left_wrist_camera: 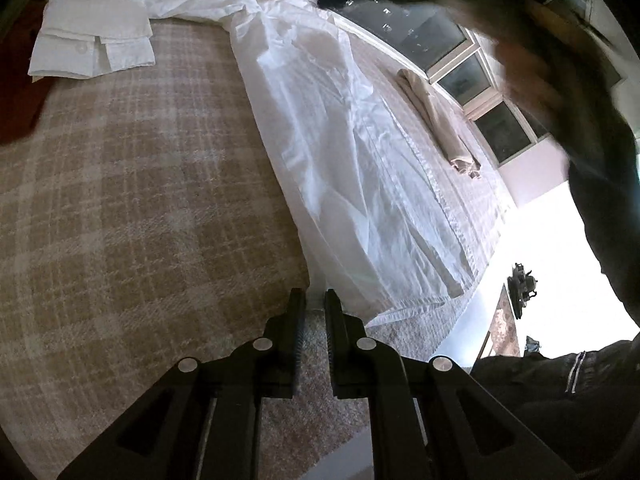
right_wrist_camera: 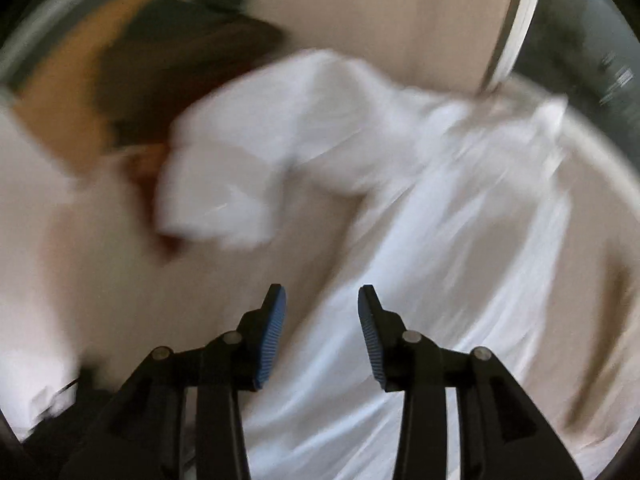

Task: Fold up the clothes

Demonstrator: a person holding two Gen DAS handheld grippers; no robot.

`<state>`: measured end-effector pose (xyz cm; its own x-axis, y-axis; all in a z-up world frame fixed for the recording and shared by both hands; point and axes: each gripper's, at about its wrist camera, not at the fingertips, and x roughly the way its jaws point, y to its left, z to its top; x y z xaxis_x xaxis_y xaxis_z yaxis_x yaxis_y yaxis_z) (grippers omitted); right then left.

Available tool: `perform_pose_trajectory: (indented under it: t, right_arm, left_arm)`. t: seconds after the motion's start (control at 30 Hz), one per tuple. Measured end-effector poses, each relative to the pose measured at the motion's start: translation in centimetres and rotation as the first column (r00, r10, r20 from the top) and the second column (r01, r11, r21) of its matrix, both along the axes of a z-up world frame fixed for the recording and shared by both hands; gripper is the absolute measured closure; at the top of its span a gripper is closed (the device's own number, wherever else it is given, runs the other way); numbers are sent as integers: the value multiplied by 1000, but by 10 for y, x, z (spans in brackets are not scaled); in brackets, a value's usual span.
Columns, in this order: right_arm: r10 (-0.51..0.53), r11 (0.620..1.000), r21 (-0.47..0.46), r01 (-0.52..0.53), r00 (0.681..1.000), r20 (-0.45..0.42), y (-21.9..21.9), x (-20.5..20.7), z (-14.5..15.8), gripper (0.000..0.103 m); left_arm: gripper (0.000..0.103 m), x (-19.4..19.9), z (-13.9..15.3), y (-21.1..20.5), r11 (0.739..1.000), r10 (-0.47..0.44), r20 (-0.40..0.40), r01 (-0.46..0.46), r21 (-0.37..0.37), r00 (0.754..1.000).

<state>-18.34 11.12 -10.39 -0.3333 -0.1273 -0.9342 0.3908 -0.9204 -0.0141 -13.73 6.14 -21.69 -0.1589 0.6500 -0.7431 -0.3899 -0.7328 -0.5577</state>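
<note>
Shirt point(left_wrist_camera: 360, 168) lay spread from 11 to 5 o'clock on the bed point(left_wrist_camera: 140, 184), your left gripper point(left_wrist_camera: 315, 300) pinching its hem, seemingly to anchor it, your right gripper point(right_wrist_camera: 322, 300) spread above.

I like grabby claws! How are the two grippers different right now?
The left gripper has its fingers nearly closed, pinching the white shirt's edge; the right gripper is wide open and holds nothing. The right gripper's pads are blue; the left's look black. Both are black two-finger claws over the same shirt.
</note>
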Motion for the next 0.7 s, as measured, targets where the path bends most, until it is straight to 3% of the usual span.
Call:
perform_pose_trajectory:
  t: [0.1, 0.23, 0.33, 0.4, 0.53, 0.7]
  right_arm:
    - [22, 992, 123, -19, 1000, -21, -14, -39, -25, 66]
    - [41, 967, 251, -31, 998, -36, -24, -60, -45, 66]
    - [24, 974, 225, -23, 1000, -4, -19, -73, -51, 68]
    - [-10, 985, 171, 7, 1000, 17, -14, -81, -50, 97]
    - [-74, 997, 40, 73, 997, 27, 3, -90, -35, 97]
    - [-86, 996, 21, 85, 996, 38, 5, -90, -36, 97]
  left_arm:
    - [94, 0, -1, 0, 1000, -5, 4, 5, 4, 1000]
    - [94, -1, -1, 1, 1000, -21, -2, 21, -2, 1000]
    - [94, -1, 0, 1, 1000, -28, 0, 28, 4, 1000]
    - [94, -2, -1, -1, 999, -31, 2, 31, 12, 1000]
    - [94, -2, -2, -4, 999, -35, 8, 35, 30, 999]
    - [94, -3, -3, -7, 998, -40, 14, 40, 42, 999]
